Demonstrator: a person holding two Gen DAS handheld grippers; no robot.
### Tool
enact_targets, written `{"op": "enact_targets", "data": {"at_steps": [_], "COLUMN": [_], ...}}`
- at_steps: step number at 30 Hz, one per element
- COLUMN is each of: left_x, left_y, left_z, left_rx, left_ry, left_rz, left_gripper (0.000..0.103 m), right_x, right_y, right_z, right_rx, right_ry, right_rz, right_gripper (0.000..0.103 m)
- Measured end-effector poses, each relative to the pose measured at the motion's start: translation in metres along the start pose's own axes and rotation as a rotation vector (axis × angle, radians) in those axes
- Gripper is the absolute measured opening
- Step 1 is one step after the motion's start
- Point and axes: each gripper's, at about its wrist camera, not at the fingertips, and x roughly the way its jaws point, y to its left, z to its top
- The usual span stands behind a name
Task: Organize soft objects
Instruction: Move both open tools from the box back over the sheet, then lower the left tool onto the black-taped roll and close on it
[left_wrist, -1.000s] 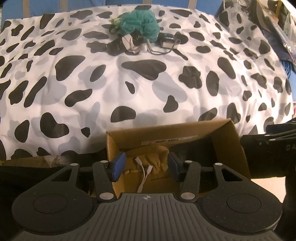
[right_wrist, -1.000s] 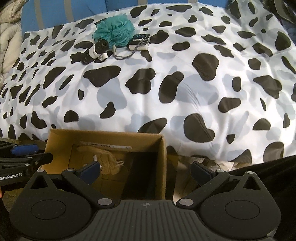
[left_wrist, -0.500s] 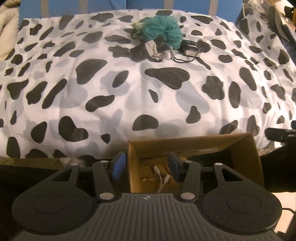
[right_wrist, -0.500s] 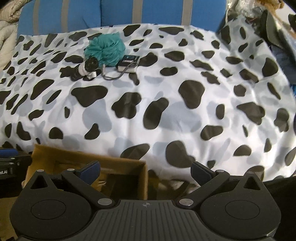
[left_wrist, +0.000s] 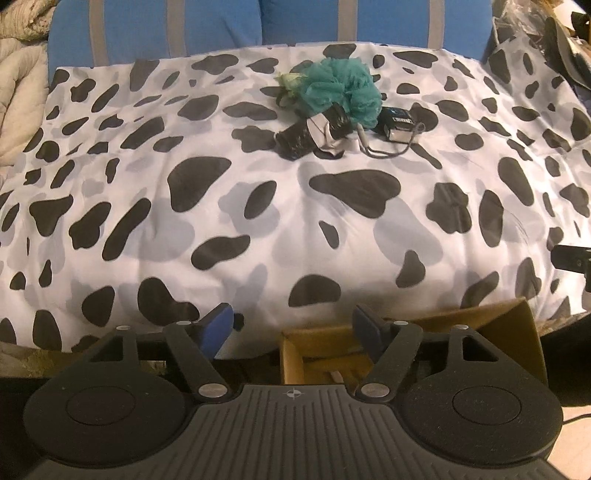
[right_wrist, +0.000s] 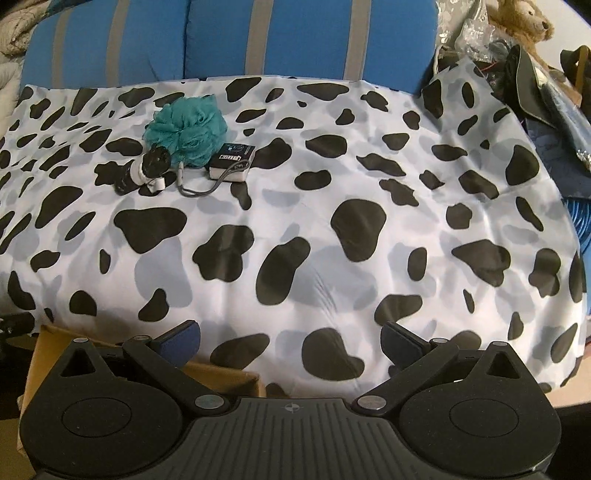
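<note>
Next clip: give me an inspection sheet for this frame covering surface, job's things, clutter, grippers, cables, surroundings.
Surface: cow-print cover, mostly bare, lightly wrinkled.
Job's things: teal mesh pouf at the far side; cardboard box at the near edge, its contents mostly hidden.
Clutter: black and white roll and small black box lying against the pouf; a pale green item behind it, unclear.
Grippers: left gripper jaws opening, nothing between them; right gripper open, empty.
Cables: grey cord looping from the small black box.
Surroundings: blue striped cushion behind; plush toy and a dark pile at far right.
</note>
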Motion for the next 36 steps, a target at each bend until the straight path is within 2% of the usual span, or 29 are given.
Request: {"op": "enact_targets", "data": {"at_steps": [10,20,36], "left_x": [0.012,0.026,0.057], "left_y": [0.007,0.014,0.023], "left_z": [0.020,0.038,0.067], "left_rx": [0.037,0.029,0.000], "left_ry": [-0.006,-0.006,-0.005], "left_rz": [0.000,-0.009,-0.047], "left_gripper": [0.071,0.071,0.071], "right_x": [0.015,0.036,0.070], "right_y": [-0.006,-0.015,-0.014], "right_z": [0.016,0.030,0.054], "right_rx": [-0.031,-0.008,-0.017], "right_ry": [-0.029,0.026,0.085], "right_rz": [-0.067,-0.077,0.041], "right_gripper": [0.103,0.103,0.103]}}
